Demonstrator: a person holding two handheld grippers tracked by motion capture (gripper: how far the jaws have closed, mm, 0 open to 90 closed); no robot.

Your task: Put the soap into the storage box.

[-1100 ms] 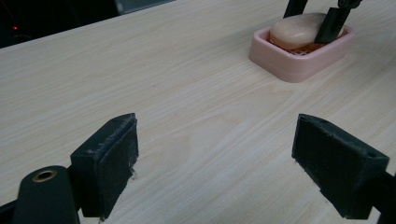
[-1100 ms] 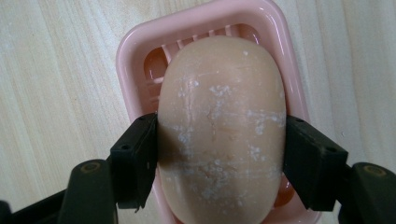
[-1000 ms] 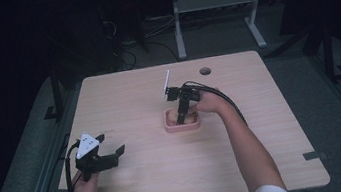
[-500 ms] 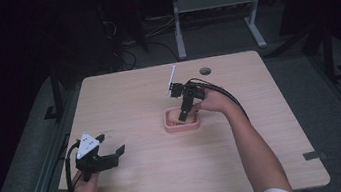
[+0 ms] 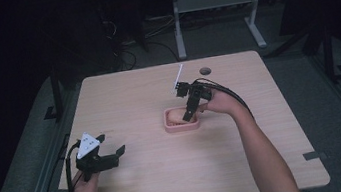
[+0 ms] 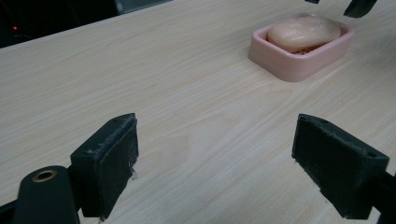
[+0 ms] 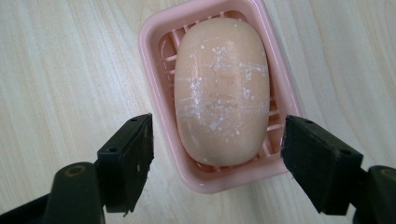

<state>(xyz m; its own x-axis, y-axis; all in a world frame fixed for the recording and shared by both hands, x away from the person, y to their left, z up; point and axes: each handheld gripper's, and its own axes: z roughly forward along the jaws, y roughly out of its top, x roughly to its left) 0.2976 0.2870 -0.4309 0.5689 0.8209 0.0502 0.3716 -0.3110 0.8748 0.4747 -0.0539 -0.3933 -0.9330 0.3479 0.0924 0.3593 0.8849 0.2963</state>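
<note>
Up and back comes the right gripper (image 5: 189,114), which a second ago was planted low over the pink soap dish (image 5: 181,126) and now hangs above it, tilted, with the hand drawn off toward three o'clock. Its jaws stand wide apart and hold nothing: in the right gripper view they straddle the near end of the dish, one black pad off either side, clear of the rim. The soap bar (image 7: 221,91) lies flat in the dish, peach-coloured and scuffed with white flecks (a well-used bar, by the look of it), filling most of the slatted tray. The dish sits just right of the table's (image 5: 150,184) centre. Over at eight o'clock the left gripper (image 5: 112,157) has not stirred, resting low near the table's edge, jaws spread wide and empty, pointed across the bare wood toward the dish at its own one o'clock. My read: the soap looks placed and let go, so the right hand is clearing away, and little seems left beyond pulling back.
</note>
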